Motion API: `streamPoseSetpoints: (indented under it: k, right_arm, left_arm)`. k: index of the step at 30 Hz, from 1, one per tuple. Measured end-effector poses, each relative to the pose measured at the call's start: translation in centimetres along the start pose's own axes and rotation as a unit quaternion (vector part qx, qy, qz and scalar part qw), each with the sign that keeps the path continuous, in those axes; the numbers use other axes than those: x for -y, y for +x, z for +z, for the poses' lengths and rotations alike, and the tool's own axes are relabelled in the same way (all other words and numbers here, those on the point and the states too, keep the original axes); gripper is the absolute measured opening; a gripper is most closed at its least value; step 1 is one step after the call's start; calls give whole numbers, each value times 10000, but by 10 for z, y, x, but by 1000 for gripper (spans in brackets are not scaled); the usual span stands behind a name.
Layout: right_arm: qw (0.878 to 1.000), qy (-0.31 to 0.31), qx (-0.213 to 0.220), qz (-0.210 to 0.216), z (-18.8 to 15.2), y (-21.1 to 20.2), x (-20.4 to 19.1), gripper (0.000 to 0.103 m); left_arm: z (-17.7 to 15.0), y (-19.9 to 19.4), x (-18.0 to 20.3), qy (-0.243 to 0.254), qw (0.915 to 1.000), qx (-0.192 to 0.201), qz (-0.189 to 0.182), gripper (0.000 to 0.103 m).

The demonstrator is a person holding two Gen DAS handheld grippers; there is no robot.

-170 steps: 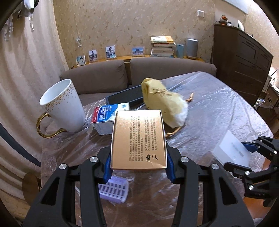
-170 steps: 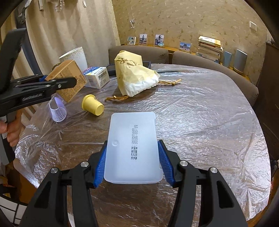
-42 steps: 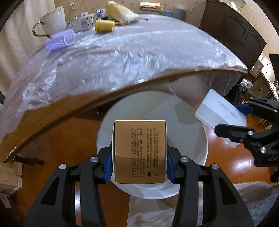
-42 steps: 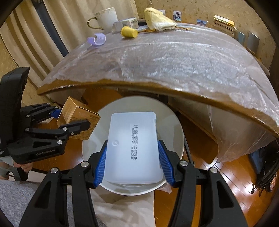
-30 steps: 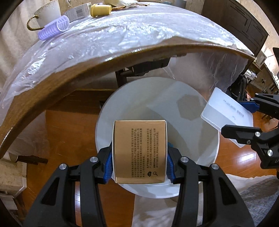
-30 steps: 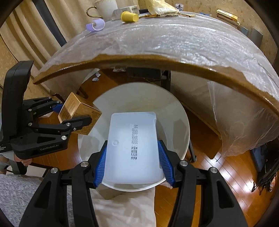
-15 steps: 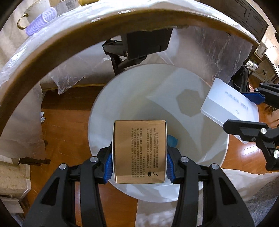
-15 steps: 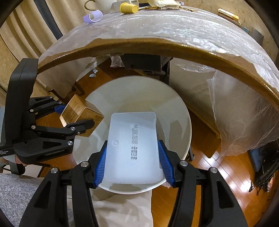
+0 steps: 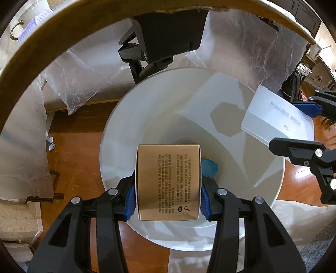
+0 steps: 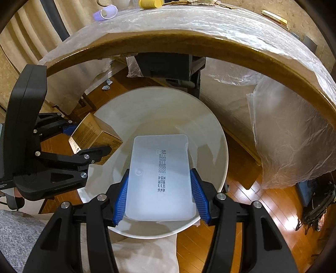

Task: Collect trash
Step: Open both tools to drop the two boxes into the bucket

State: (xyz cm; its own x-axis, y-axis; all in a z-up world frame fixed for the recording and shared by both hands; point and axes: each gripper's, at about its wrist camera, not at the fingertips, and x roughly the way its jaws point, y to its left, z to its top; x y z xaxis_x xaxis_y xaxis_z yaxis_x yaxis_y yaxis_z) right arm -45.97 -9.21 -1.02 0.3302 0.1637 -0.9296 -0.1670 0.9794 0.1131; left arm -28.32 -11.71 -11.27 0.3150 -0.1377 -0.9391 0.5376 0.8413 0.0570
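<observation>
My left gripper is shut on a gold cardboard box with black print, held over the near side of a round white bin on the floor. My right gripper is shut on a flat translucent white plastic case, held over the same white bin. In the left wrist view the plastic case hangs over the bin's right rim. In the right wrist view the gold box hangs over the bin's left rim. A small blue scrap lies on the bin's bottom.
The plastic-covered table edge arches above the bin, with a purple hair roller and a yellow cup on top. A black stand sits under the table behind the bin. Wooden floor surrounds it. Pale cloth lies below.
Both grippers have sunk toward the bin with their loads still held. The bin fills more of each view and the table edge has risen toward the top.
</observation>
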Motion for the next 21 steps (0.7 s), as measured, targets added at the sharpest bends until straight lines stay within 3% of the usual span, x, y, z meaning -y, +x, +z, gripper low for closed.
streamPoseSetpoints:
  k: [21]
  right_arm:
    - [9998,-80,-130,-115,6,16,1,54]
  left_arm:
    - [4,22,-4,93,9996,-234,92,48]
